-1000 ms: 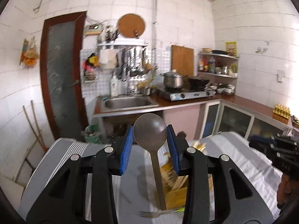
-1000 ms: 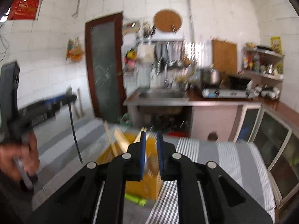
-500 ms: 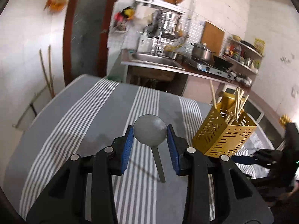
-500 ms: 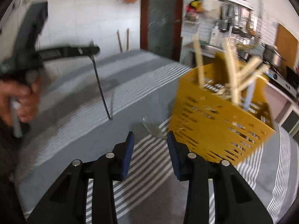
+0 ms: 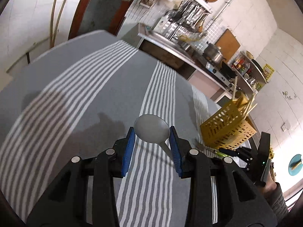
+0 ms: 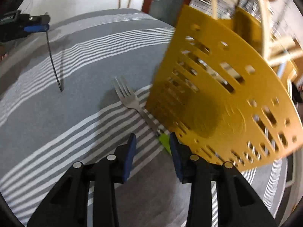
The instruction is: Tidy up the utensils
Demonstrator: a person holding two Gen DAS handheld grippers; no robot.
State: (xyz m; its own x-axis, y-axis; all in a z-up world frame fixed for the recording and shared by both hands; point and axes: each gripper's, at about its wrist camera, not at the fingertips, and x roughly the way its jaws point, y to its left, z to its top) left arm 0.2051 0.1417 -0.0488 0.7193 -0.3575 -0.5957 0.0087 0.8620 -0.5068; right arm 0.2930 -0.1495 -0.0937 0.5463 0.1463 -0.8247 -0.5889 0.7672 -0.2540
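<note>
Left gripper (image 5: 151,144) clamped on a grey spoon (image 5: 151,130) by the bowl, blue pads pressing both sides, handle slanting down to the striped cloth (image 5: 75,98). Right gripper (image 6: 152,149) partly open after a recent widening of the jaws, nothing pinched between the pads. Just ahead of it, a metal fork (image 6: 130,99) flat on the cloth, tines toward 11 o'clock, green handle end (image 6: 164,141) lying between the fingertips (contact unclear). Yellow perforated utensil basket (image 6: 223,102) at 2 o'clock in the right wrist view, just beside the fork, wooden chopsticks (image 6: 265,28) sticking up from it. Same basket at 3 o'clock from the spoon in the left wrist view
</note>
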